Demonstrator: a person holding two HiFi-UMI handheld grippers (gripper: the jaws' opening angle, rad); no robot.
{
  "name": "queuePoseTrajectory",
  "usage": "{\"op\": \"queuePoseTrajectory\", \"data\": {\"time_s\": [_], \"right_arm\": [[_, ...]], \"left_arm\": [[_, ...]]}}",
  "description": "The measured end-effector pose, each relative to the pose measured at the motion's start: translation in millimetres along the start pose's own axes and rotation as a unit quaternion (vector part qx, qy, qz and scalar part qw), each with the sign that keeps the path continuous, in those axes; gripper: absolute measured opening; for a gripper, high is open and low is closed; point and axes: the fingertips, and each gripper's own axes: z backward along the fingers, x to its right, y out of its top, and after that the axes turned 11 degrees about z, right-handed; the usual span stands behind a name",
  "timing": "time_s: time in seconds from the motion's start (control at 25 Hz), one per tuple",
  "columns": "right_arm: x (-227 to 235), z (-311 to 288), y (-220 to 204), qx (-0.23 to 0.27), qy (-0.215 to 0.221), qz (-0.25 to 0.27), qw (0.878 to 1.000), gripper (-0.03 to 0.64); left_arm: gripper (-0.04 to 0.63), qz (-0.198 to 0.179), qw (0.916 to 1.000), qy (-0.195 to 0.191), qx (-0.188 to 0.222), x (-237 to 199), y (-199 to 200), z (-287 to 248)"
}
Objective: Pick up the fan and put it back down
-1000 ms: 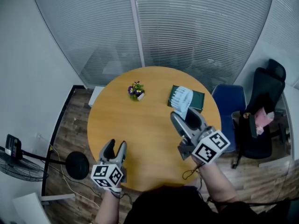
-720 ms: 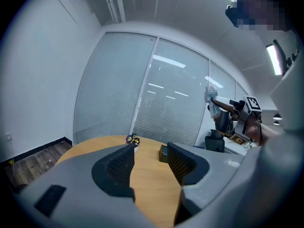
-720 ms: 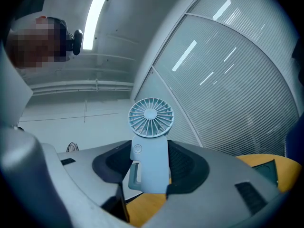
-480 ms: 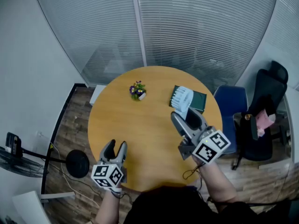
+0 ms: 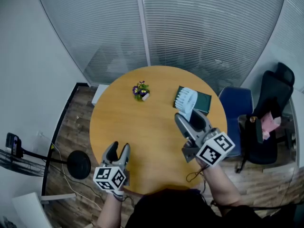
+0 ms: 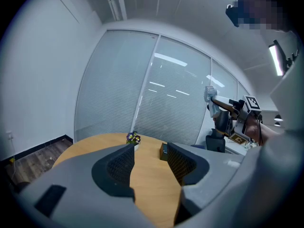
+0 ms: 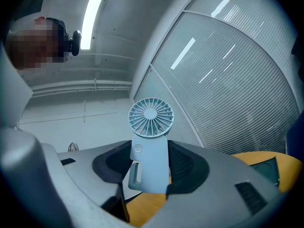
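Evidently almost nothing has changed over the last second; the right tool hangs where it was, clamped on the handheld fan, and the left tool has not stirred either; only the head view itself has drifted a little. I take that stillness as a pause at the top of the lift; the pick-up looks done and the setting down is not yet begun.

The fan is clear of the desk, held in the air above its right side, just in front of the green book that lies near the far right edge; its pale blue handle sits upright between the right tool's pads, with the round grille standing out beyond the jaw tips. The left tool's jaws stand apart with nothing between them, hovering over the near left edge; the small flower pot sits well apart, toward the far edge.
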Motion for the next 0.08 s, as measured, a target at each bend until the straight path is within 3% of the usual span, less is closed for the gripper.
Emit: {"op": "queuePoseTrajectory", "data": {"time_s": [0.08], "right_arm": [[0.4,0.1,0.0,0.0,0.0,0.0,1.0,0.222]], "left_arm": [[0.215,0.0,1.0,0.001,0.001,-0.3,0.2,0.7]]}}
